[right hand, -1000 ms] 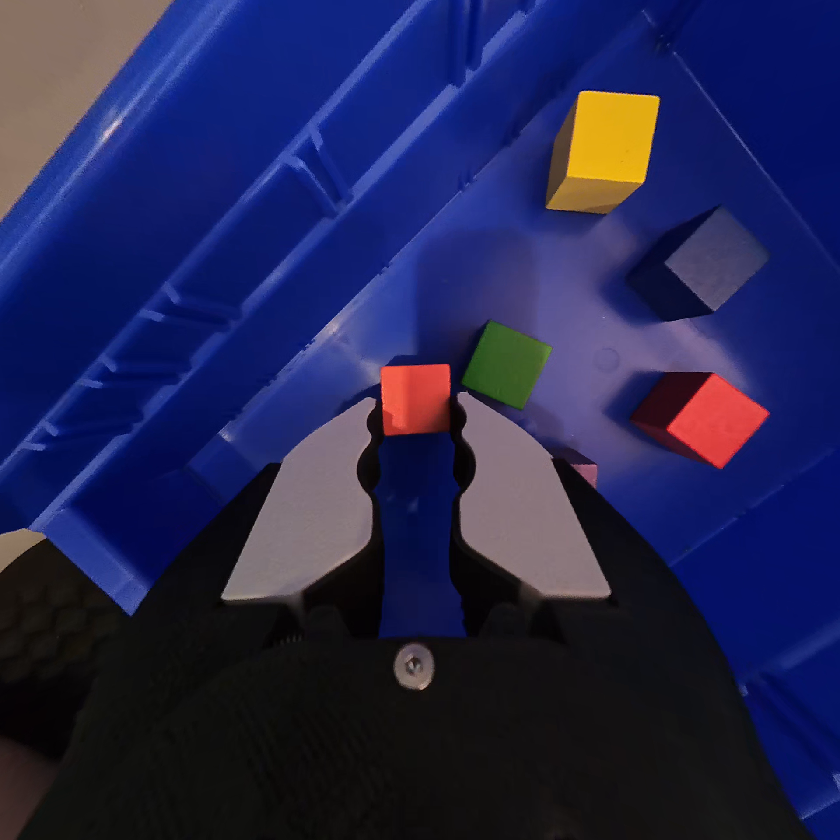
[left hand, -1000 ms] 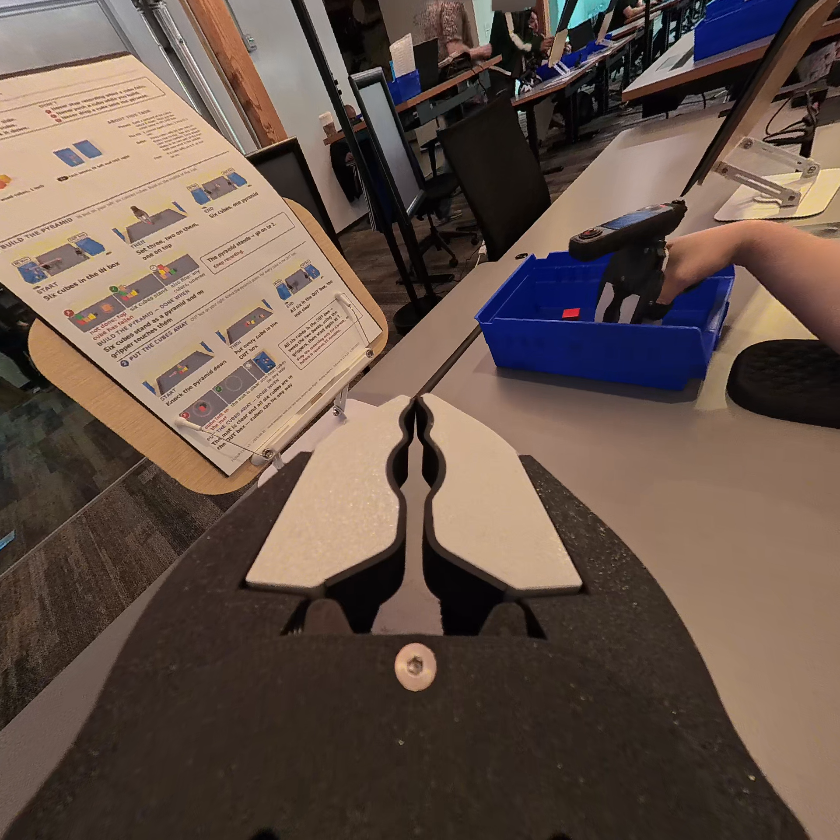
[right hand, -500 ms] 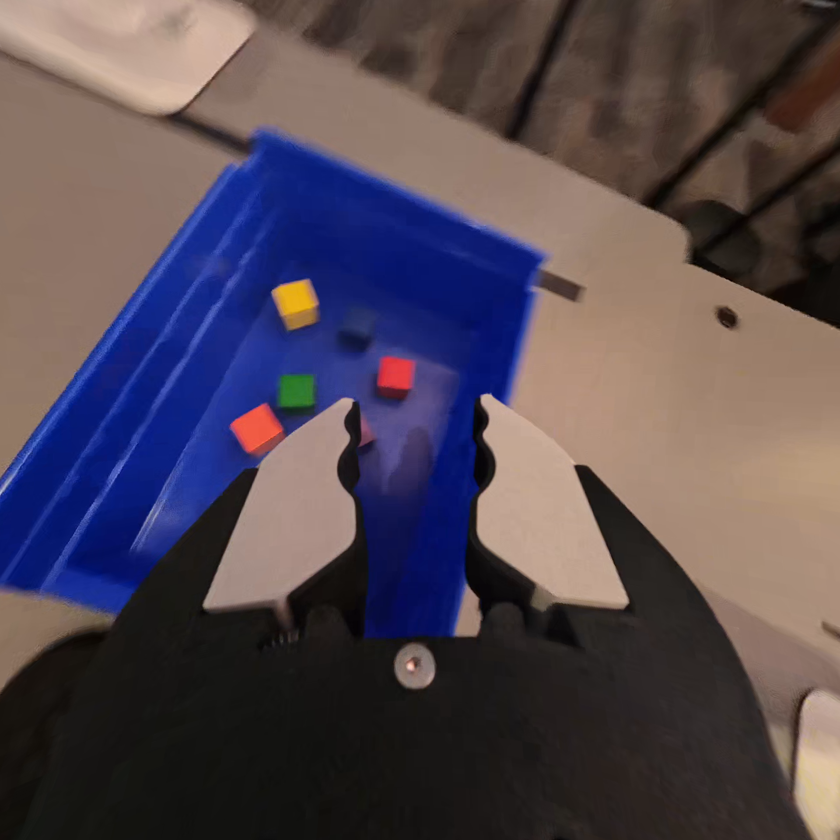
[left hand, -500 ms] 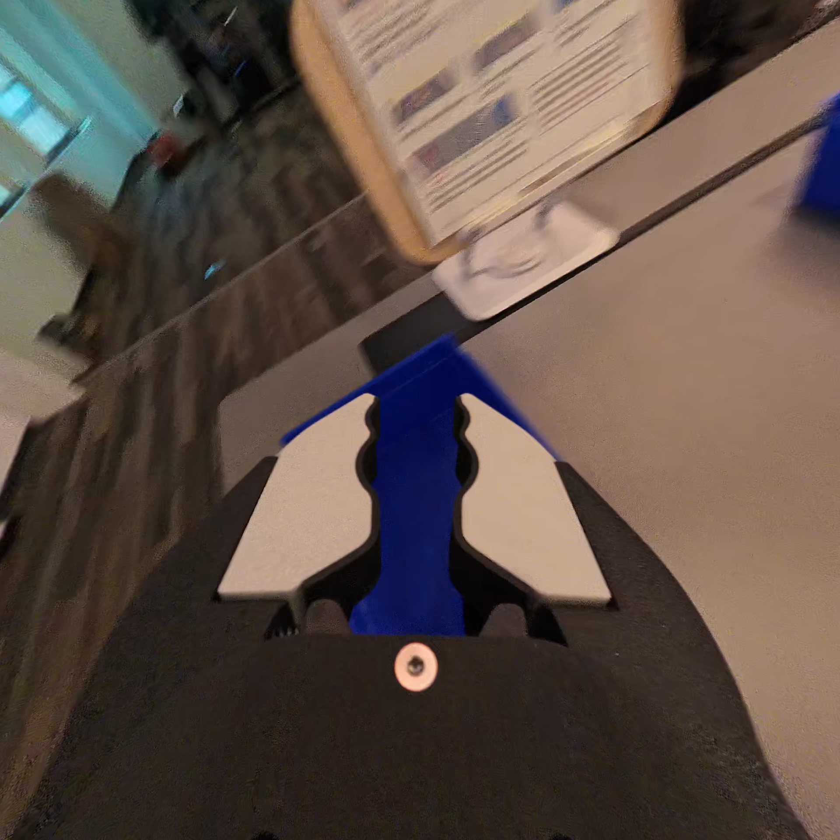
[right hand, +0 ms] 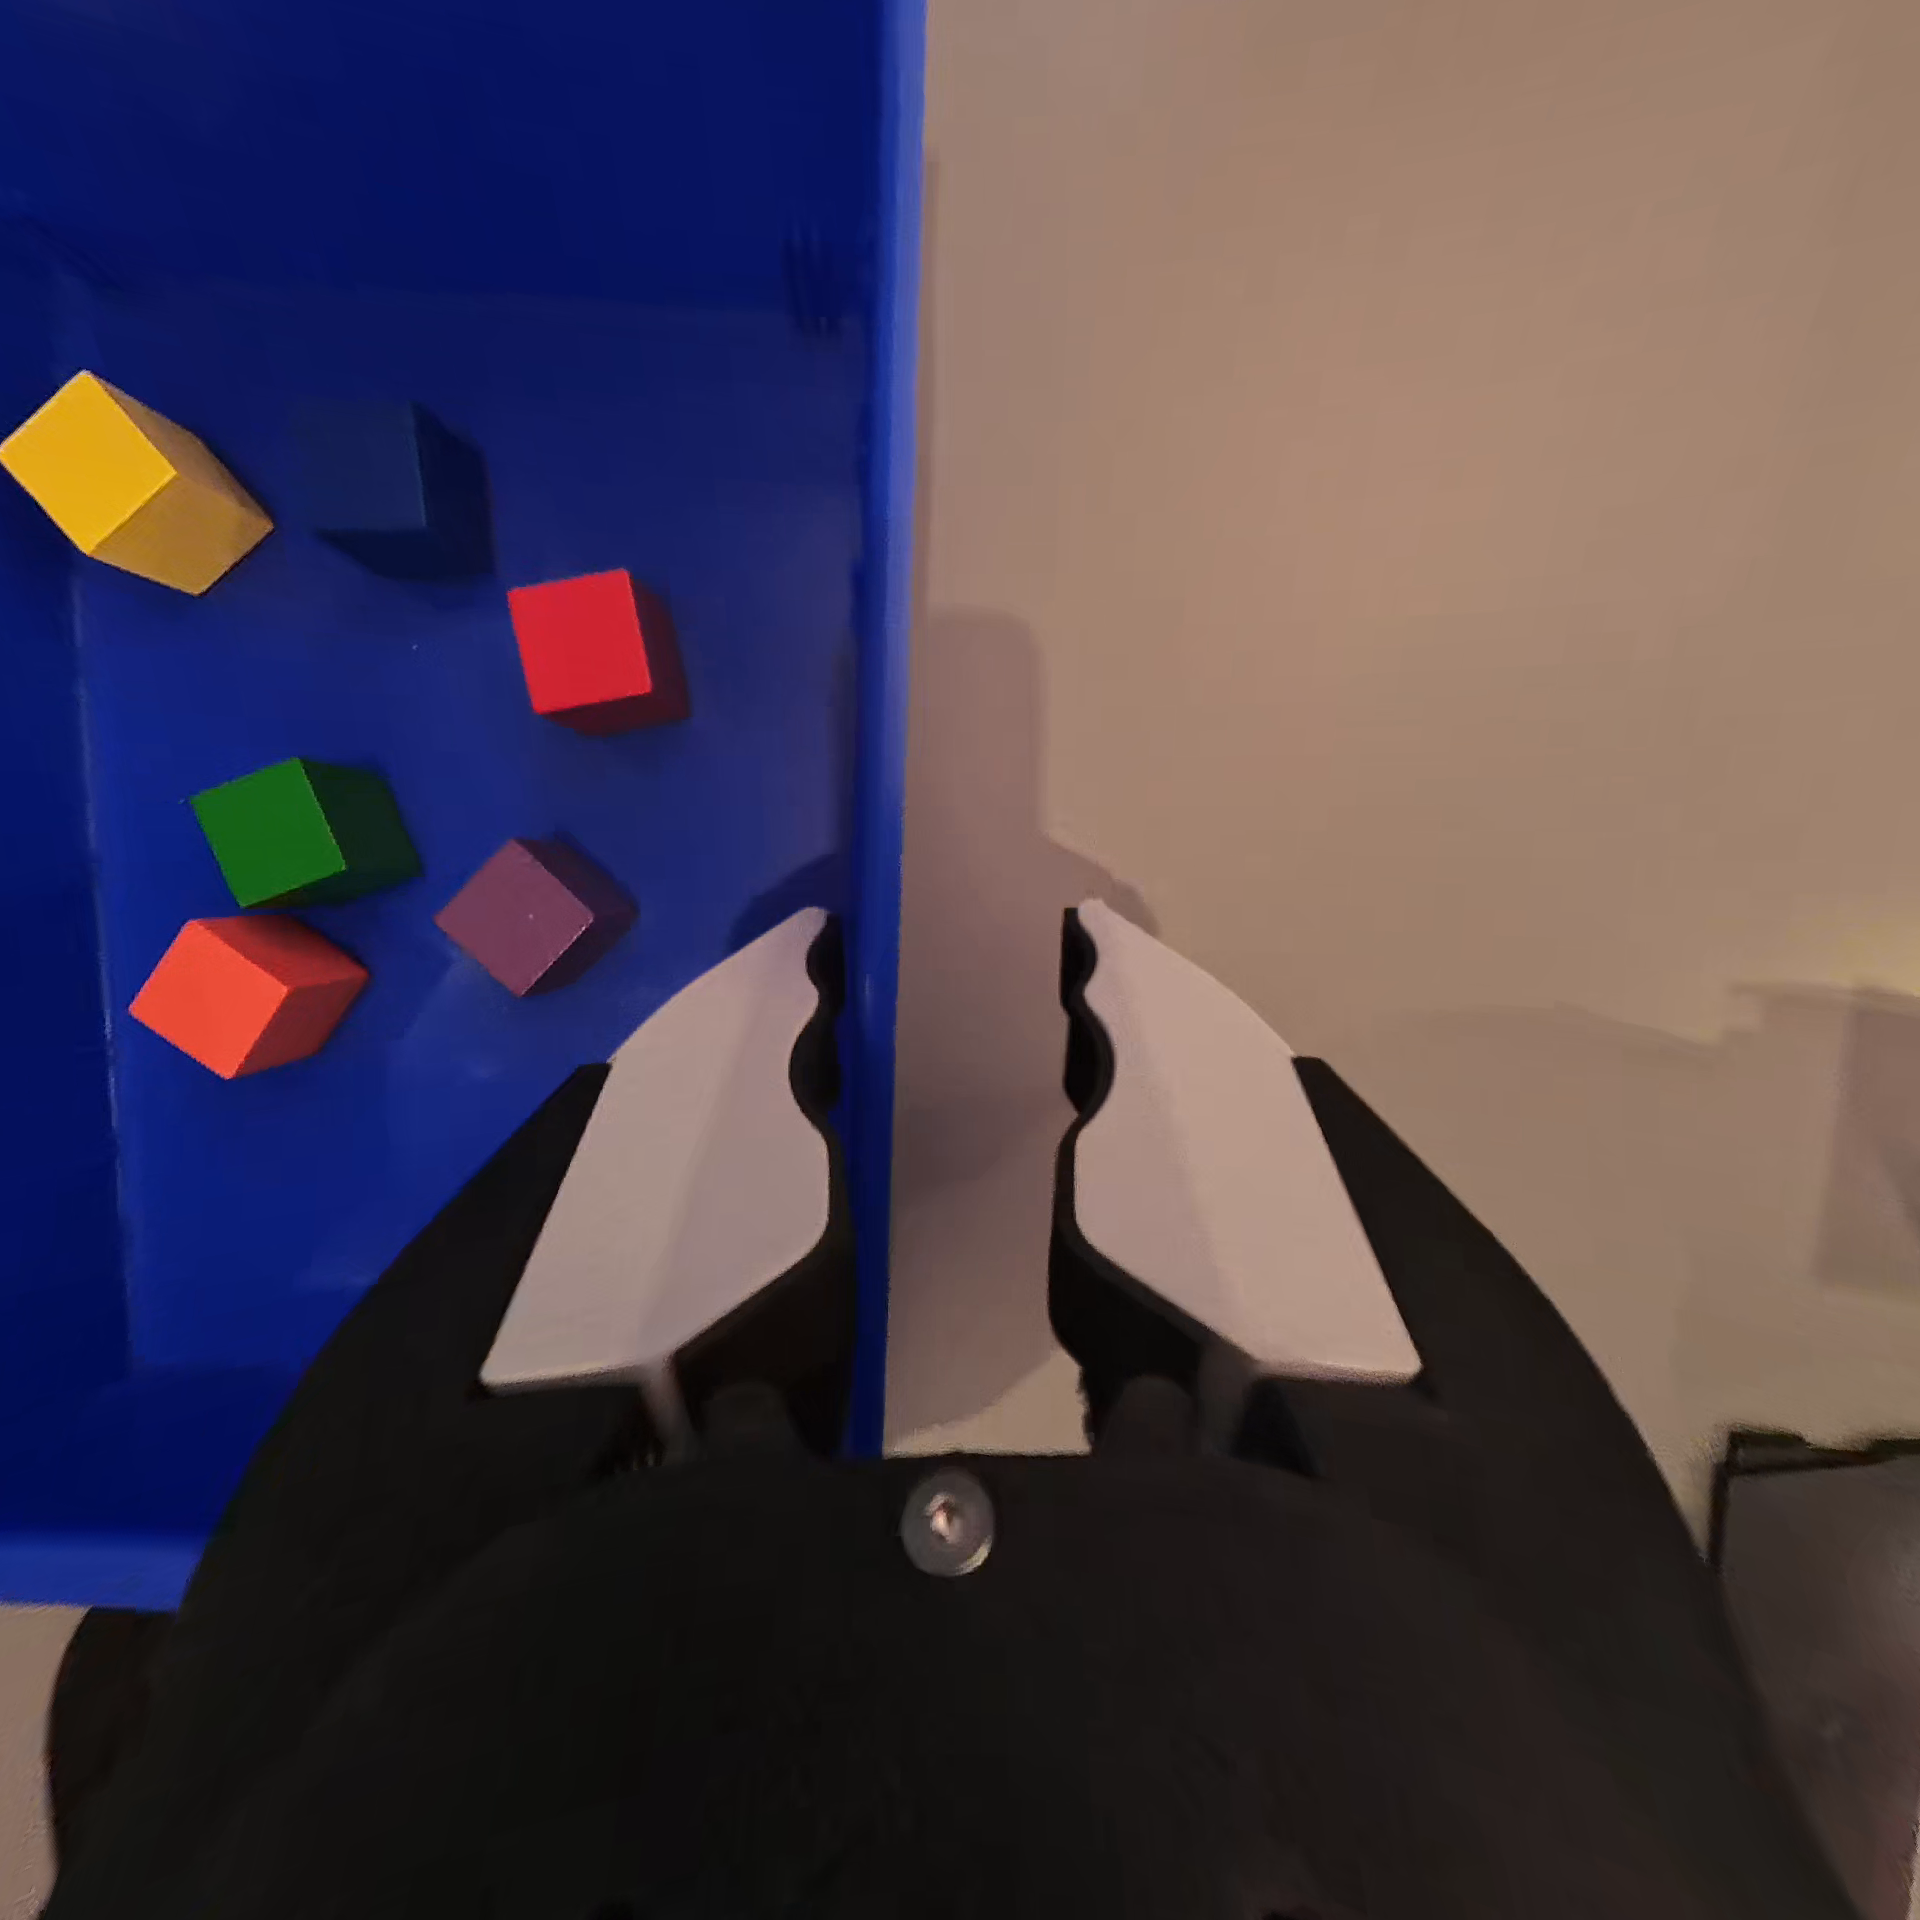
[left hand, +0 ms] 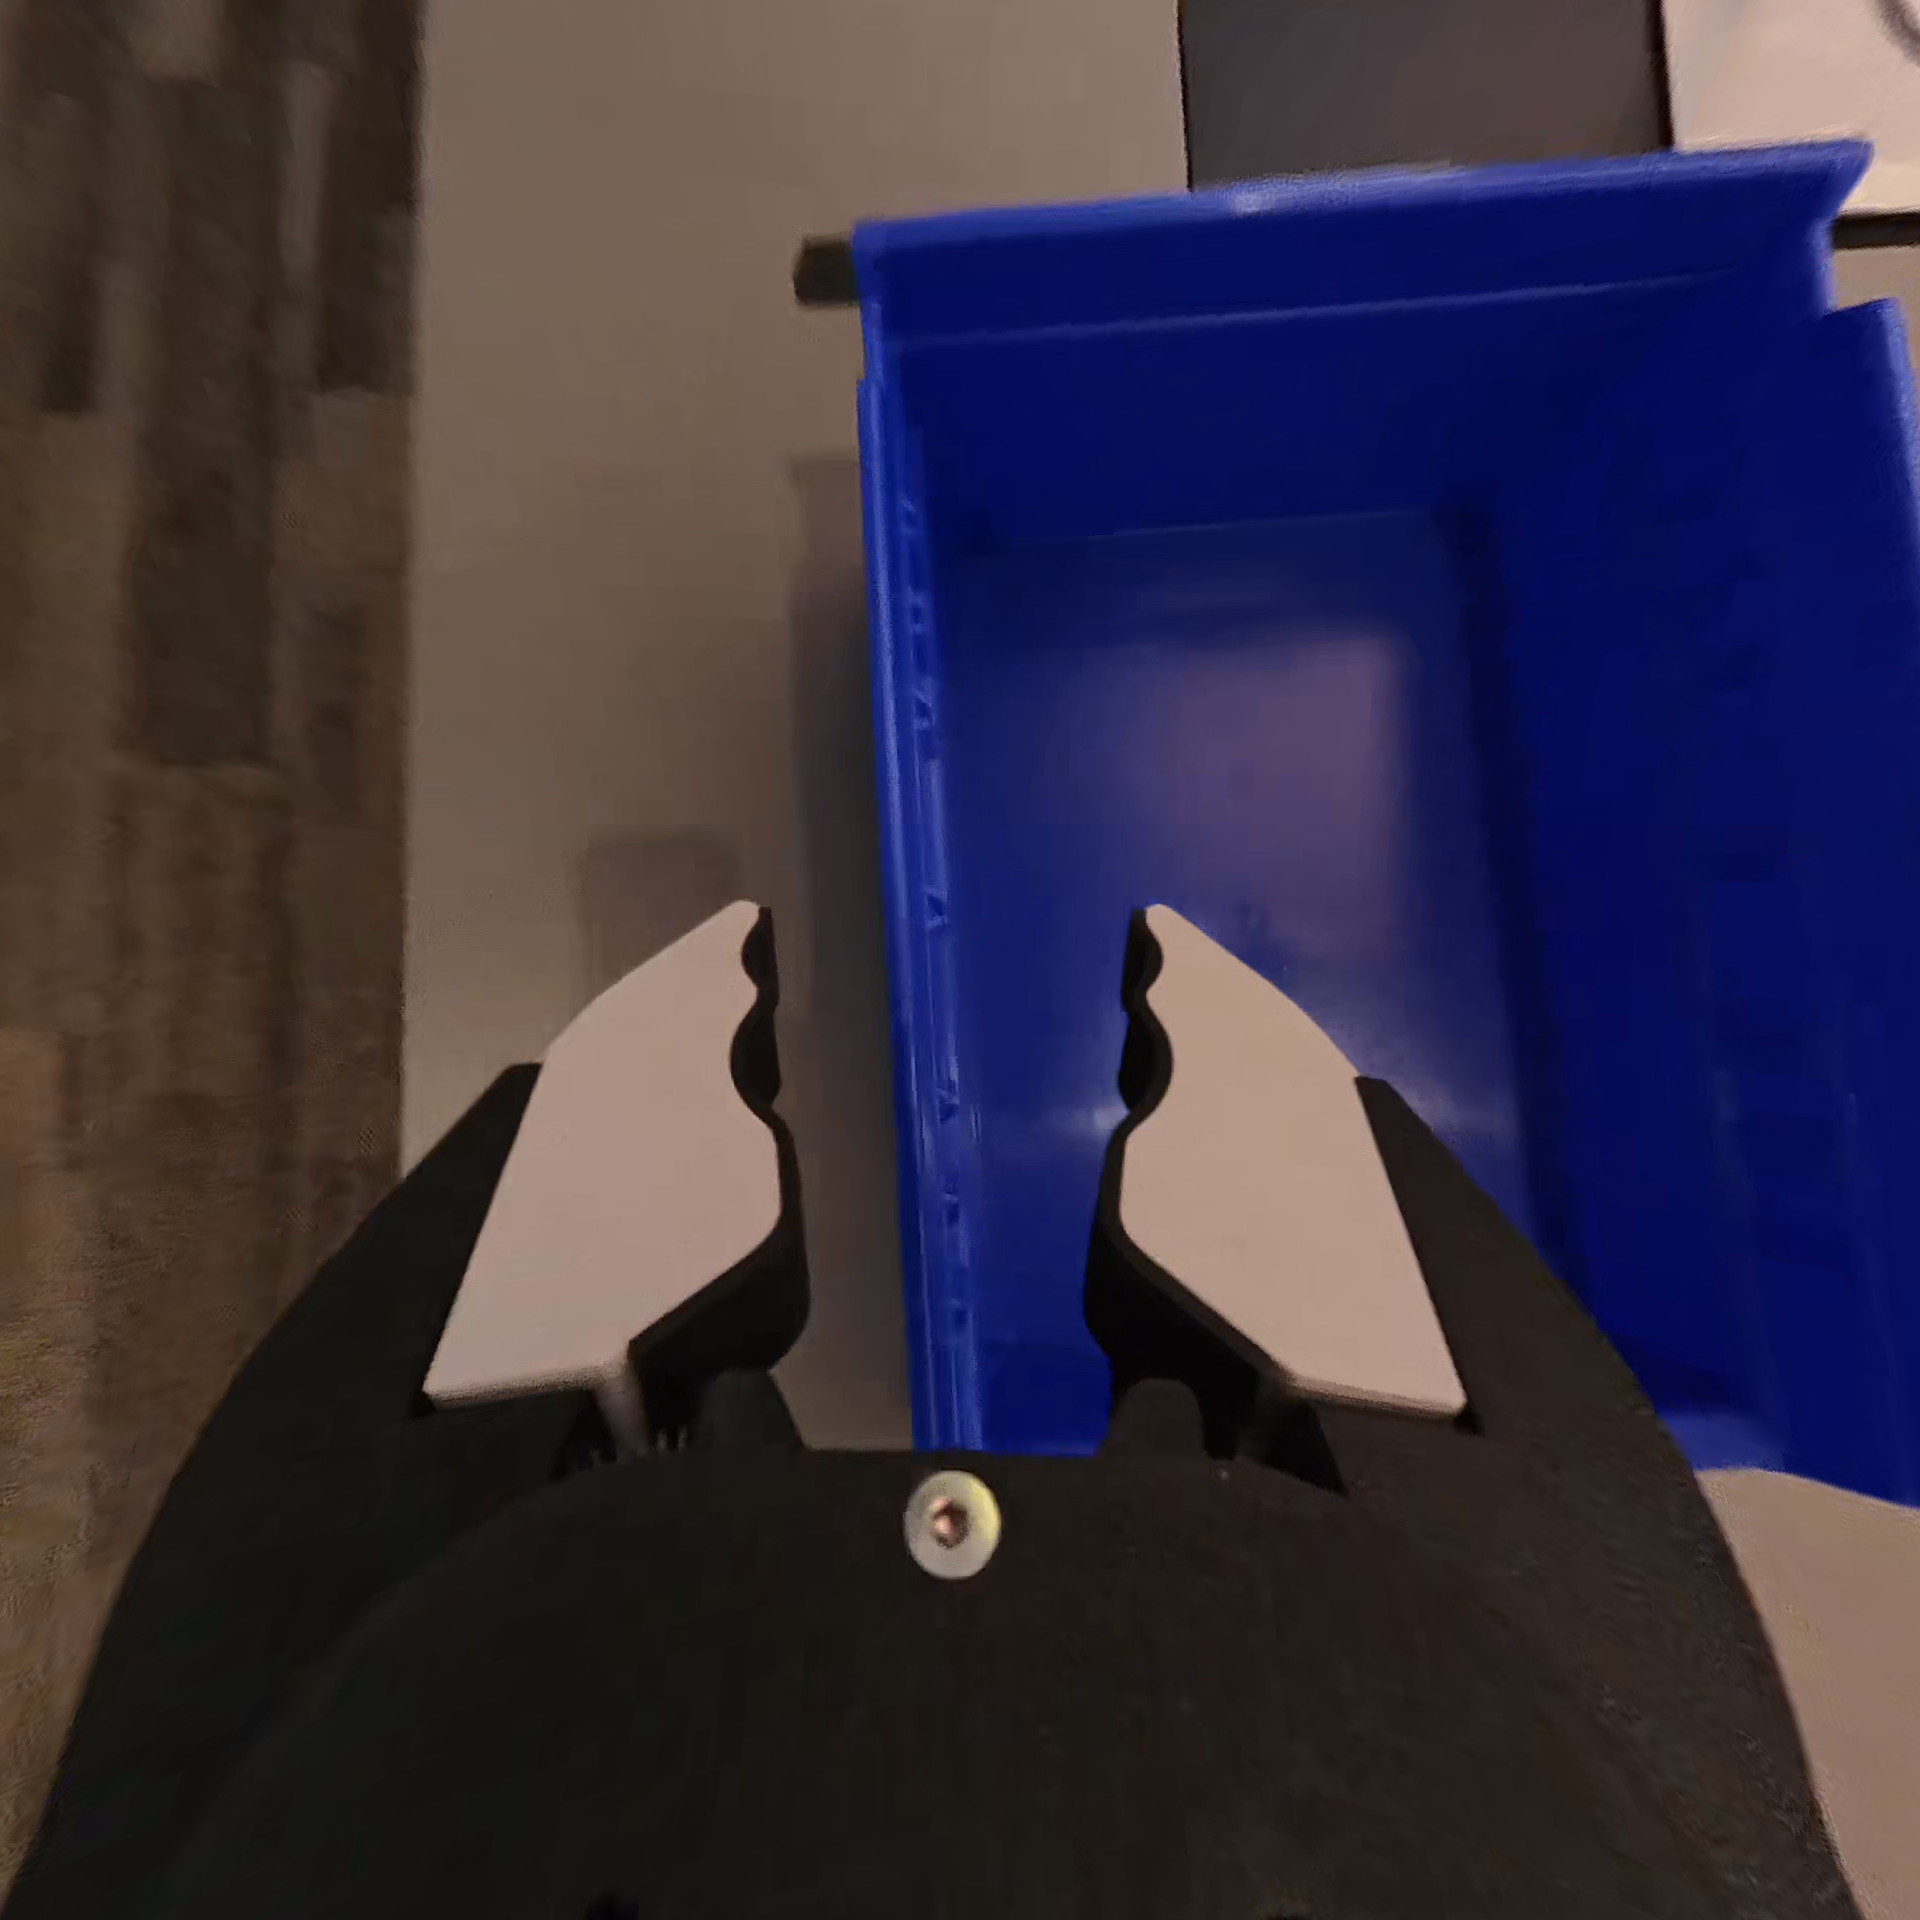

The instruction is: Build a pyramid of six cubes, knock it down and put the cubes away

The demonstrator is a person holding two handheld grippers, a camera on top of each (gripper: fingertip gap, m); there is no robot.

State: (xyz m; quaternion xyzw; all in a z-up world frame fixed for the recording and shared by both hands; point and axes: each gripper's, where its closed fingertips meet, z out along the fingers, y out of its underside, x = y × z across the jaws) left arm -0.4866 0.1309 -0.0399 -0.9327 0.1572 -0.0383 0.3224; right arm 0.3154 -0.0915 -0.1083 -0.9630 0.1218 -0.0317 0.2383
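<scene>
Both grippers spread wide, empty, each straddling a bin wall

Right gripper [right hand: 945, 925] over the blue bin [right hand: 883, 520] wall; six cubes [right hand: 582, 644] lie inside at 10 o'clock. Left gripper [left hand: 948, 914] straddles an empty bin [left hand: 1351, 312] (view blurred). Risk: descending fingers clip the walls, shove bins.

Both handheld grippers point forward and downward with their fingers spread wide and nothing between them. The left gripper [left hand: 951, 914] shows two pale, scallop-edged fingers [left hand: 644, 1143] angled apart from a black body fixed with a single silver screw. The right gripper [right hand: 945, 920] holds the same splayed pose, its fingers [right hand: 1205, 1164] parted and empty. The picture is slightly blurred in both wrist views.
</scene>
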